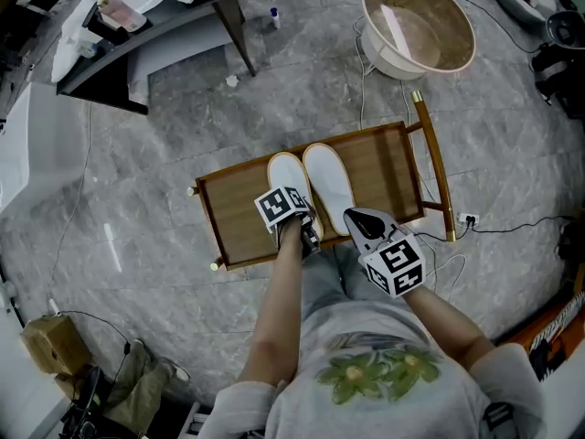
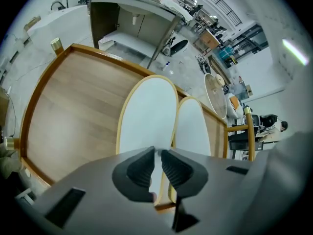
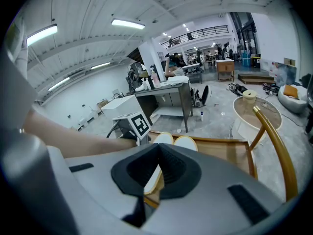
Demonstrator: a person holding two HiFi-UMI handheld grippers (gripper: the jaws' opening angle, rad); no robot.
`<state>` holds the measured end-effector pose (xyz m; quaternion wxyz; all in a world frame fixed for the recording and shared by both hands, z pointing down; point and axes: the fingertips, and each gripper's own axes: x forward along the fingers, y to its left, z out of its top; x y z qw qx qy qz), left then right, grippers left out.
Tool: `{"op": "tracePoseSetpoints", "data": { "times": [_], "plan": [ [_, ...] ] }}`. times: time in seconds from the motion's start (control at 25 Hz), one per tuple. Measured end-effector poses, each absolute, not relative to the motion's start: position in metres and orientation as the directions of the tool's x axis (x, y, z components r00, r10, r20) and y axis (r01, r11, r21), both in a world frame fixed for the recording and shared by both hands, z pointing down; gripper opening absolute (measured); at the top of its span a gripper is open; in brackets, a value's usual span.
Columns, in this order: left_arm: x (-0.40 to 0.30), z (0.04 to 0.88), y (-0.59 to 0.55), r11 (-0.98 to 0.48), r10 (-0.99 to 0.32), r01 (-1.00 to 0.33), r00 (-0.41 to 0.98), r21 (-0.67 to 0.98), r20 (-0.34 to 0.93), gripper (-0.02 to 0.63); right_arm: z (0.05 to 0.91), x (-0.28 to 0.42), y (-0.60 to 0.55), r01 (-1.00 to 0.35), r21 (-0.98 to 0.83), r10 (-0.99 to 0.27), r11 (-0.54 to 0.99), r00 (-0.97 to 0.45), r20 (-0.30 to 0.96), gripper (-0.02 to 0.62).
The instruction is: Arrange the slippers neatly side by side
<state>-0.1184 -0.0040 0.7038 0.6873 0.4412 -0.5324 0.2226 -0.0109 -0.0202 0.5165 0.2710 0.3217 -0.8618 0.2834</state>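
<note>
Where the wooden tray (image 1: 239,216) sits on the grey stone floor (image 1: 137,172), two white slippers lie on it side by side, toes pointing away from the person. Left-hand slipper (image 1: 287,177) and right-hand slipper (image 1: 329,183) touch along their inner edges; heels sit toward the tray's near rim. Left gripper (image 1: 310,235) points steeply down at the heel of the left-hand slipper, jaws drawn nearly together and pinching its heel rim, a thin white edge showing between the pads (image 2: 177,168). Right gripper (image 1: 353,216) hovers just beside the heel of the right-hand slipper, above the near rim, jaws closed tip to tip with nothing held. Round beige basin (image 1: 419,27) stands well beyond the tray; a desk (image 1: 146,26) stands at far left.
</note>
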Motion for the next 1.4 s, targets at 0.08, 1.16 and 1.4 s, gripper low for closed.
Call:
{"op": "tracePoseSetpoints", "data": {
  "times": [0.08,1.16,1.4],
  "plan": [
    [-0.116,0.703,-0.005,0.485,-0.175,-0.786,0.341,0.383,0.923,0.070,0.517,-0.010,-0.019,-0.709,-0.314,-0.402,0.632,-0.646,0.649,0.006],
    [-0.129,0.548,-0.011,-0.079,-0.567,-0.985,0.173,0.156,0.805,0.278,0.468,-0.007,-0.018,-0.652,-0.293,-0.431,0.699,-0.711,0.555,0.006],
    [-0.113,0.499,-0.006,-0.137,-0.686,-0.986,0.167,0.099,0.709,0.278,0.453,-0.003,-0.013,-0.628,-0.297,-0.430,0.719,-0.738,0.520,0.006]
  ]
}}
